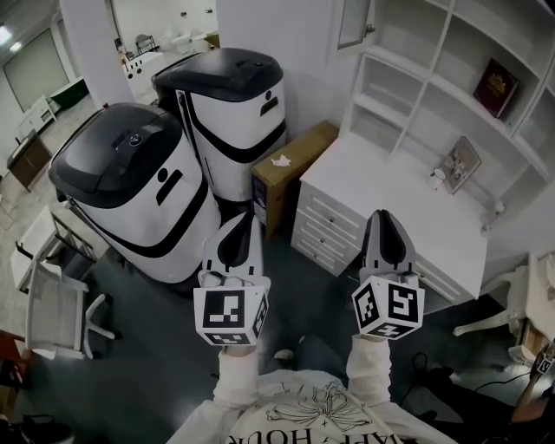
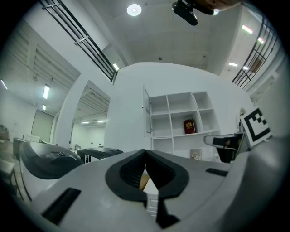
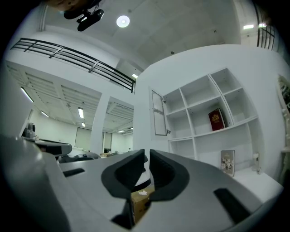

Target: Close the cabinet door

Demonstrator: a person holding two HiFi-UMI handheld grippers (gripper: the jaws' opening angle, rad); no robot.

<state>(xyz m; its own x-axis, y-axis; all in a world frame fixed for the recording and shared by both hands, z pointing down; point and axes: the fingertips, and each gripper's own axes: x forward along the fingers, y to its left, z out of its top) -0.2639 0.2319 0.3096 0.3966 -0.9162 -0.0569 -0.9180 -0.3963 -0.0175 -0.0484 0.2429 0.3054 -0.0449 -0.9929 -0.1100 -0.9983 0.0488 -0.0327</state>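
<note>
The white shelf cabinet [image 1: 434, 78] stands at the upper right, above a white desk [image 1: 364, 165]. Its narrow glass door [image 1: 354, 22] hangs open at the cabinet's left edge; it also shows as the door [image 2: 147, 111] in the left gripper view and the door [image 3: 158, 113] in the right gripper view. My left gripper [image 1: 245, 217] and right gripper [image 1: 382, 214] are held side by side low in front of the desk, well short of the door. The left gripper [image 2: 145, 154] has its jaws touching. The right gripper [image 3: 147, 154] shows only a thin slit. Neither holds anything.
Two large black-and-white machines [image 1: 130, 186] [image 1: 230, 104] stand at the left, with a cardboard box [image 1: 290, 169] between them and the desk drawers [image 1: 325, 230]. A red book [image 1: 495, 87] and a picture frame [image 1: 462, 163] sit on the shelves. A white chair [image 1: 52, 303] is at the far left.
</note>
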